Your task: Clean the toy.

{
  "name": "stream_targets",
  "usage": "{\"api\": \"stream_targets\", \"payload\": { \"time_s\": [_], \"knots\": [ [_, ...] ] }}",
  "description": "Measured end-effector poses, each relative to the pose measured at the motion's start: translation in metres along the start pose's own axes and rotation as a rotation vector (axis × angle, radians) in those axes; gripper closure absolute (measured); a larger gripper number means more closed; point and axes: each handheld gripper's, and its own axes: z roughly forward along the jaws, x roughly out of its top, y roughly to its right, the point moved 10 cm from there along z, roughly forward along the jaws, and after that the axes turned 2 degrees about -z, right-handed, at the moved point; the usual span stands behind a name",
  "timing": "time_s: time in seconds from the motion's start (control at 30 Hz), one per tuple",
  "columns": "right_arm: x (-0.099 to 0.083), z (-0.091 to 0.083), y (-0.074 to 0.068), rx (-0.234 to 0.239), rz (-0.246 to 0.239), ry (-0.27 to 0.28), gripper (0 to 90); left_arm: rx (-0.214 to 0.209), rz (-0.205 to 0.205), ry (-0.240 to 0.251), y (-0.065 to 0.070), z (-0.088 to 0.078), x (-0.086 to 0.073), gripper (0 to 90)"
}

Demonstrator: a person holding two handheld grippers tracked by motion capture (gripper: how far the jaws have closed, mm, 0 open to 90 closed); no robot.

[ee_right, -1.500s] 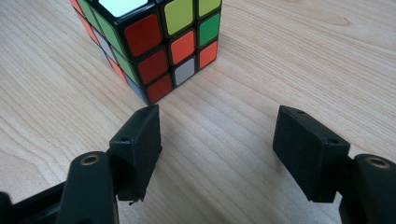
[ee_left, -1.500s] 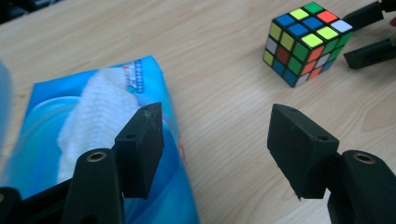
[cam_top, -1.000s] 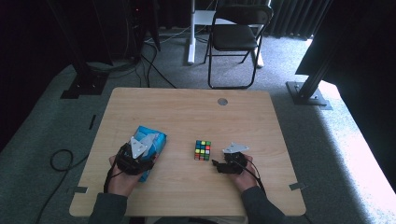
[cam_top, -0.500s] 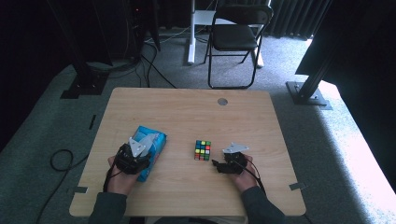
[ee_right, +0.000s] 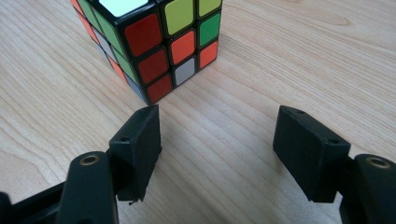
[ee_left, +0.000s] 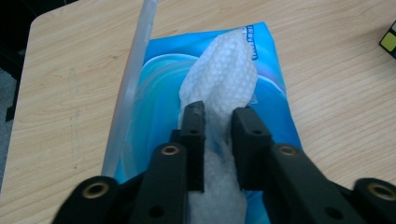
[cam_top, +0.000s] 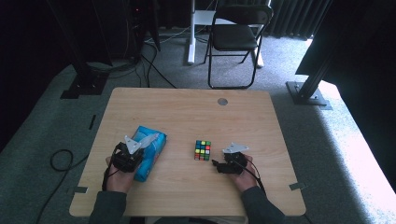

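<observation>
1. Two grippers are resting on the wooden table (cam_top: pixel 187 107) in front of you, one in each hand, and you are working from the near edge.
2. Your left gripper (ee_left: pixel 218 122) is sitting over the blue wipes pack (ee_left: pixel 275 88), which is lying toward the left side of the table in the high view (cam_top: pixel 150 150).
3. Its jaws have just been closing, and they are now pinching the white wipe (ee_left: pixel 229 74) that is sticking up out of the pack's top opening.
4. The clear flap (ee_left: pixel 135 60) of the pack is standing folded back along the pack's left edge in the left gripper view.
5. The colour cube (cam_top: pixel 202 150) is sitting near the middle of the table, between your two hands and well apart from the pack.
6. Your right gripper (ee_right: pixel 217 140) is lying low on the table just beside the cube (ee_right: pixel 159 42), pointing at its near corner.
7. Its jaws are standing wide apart with only bare wood between them, and they are gripping nothing; the left pad (ee_right: pixel 140 140) is sitting just short of the cube's corner.
</observation>
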Motion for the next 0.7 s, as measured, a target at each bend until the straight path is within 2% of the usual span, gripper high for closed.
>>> {"api": "stream_targets", "payload": {
  "time_s": [0.17,0.43,0.7],
  "knots": [
    [0.0,0.0,0.0,0.0,-0.001,0.0,31.8,-0.005,0.001,0.001,0.0015,0.0018,0.0003,87.6],
    [0.0,0.0,0.0,0.0,0.0,0.0,31.8,-0.026,-0.024,0.013,0.001,-0.0001,0.0032,88.6],
    [0.0,0.0,0.0,0.0,0.0,0.0,31.8,-0.037,-0.012,0.026,0.0066,-0.002,0.0063,88.6]
  ]
}}
